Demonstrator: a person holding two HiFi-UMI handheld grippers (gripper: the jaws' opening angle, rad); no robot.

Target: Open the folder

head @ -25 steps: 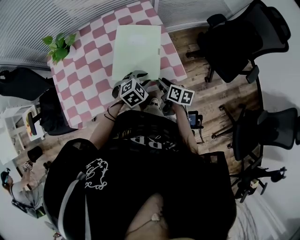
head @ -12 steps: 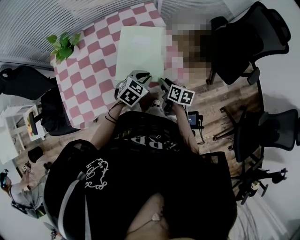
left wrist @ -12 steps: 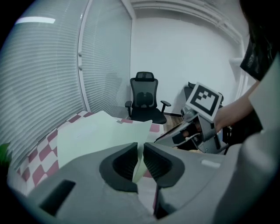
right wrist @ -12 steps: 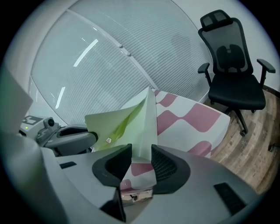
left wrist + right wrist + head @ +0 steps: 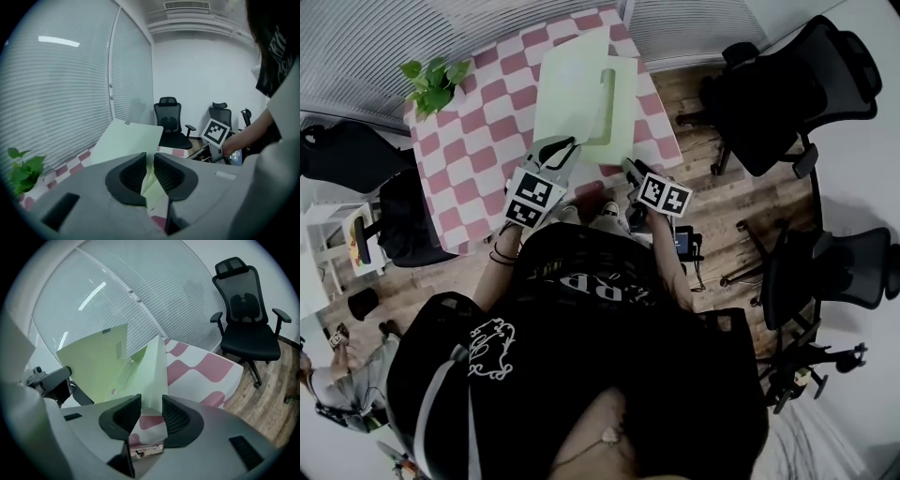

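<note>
Folder on checked table, left fingers just closed on cover, right fingers spread

In the head view the raised cover of the thin pale green folder hides part of its inside and of the pink-and-white checked surface. In the left gripper view the left gripper's grey body covers the folder's lower edge.

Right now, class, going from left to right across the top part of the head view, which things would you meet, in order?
plant → folder → office chair
</note>
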